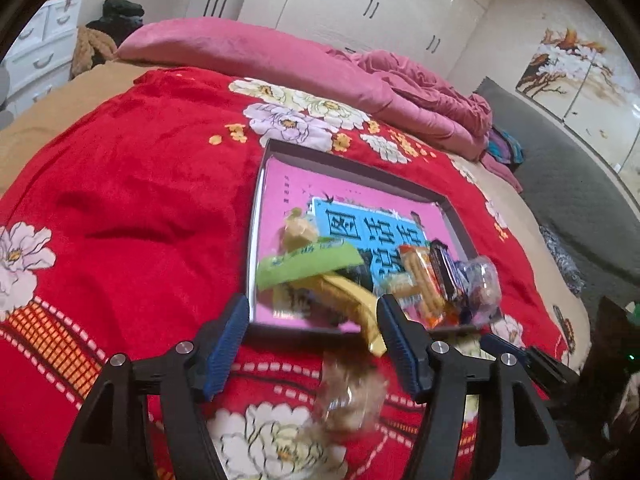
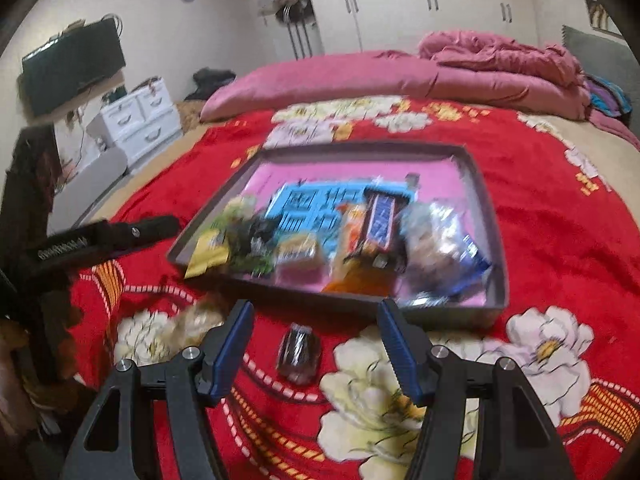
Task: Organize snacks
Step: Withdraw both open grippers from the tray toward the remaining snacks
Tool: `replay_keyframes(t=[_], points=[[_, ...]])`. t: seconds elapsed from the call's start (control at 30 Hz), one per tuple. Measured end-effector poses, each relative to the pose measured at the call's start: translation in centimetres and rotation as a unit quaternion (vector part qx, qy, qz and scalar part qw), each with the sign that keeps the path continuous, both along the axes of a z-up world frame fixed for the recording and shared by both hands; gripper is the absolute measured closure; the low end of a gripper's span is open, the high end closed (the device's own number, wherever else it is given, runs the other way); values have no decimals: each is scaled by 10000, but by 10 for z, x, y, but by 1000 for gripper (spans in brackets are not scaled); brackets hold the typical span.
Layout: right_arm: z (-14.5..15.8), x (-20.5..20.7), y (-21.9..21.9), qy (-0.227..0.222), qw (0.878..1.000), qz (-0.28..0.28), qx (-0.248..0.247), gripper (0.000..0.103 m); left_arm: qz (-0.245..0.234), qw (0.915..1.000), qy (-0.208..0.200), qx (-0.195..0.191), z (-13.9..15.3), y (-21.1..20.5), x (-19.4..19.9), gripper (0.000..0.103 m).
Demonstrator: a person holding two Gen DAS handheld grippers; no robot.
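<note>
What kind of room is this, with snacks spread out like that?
Most likely a bedroom. The snack tray sits on a bed under a red flowered blanket, a pink pillow lies along the far side, and white wardrobe doors line the back wall.

Red blanket (image 1: 140, 168) with white and lilac flowers plus orange grid bands. Grey tray (image 2: 486, 208), pink inside with a blue printed panel (image 1: 360, 228). Green wrapper (image 1: 308, 266), yellow packet (image 1: 352, 304), orange biscuit pack (image 1: 426, 280), dark-wrapped snack (image 2: 298, 354). Pink pillow (image 1: 224, 50). Blue gripper pads (image 2: 234, 356).
</note>
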State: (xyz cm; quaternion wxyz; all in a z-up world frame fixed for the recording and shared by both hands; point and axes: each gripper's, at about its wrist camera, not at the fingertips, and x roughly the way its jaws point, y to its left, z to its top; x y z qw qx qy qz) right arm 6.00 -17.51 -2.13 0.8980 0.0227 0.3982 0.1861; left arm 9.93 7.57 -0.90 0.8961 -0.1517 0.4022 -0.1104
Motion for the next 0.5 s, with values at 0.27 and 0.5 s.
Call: replay_keyframes(t=[0.27,0.5], points=[[-16,-3,11,311,9993,129,-151,39,-560,9980,265,134,-8,-12,-18,35],[-31,0,17,561,9980,139,-261,40,-916,9928,470,610,-21,-34,-21,35]])
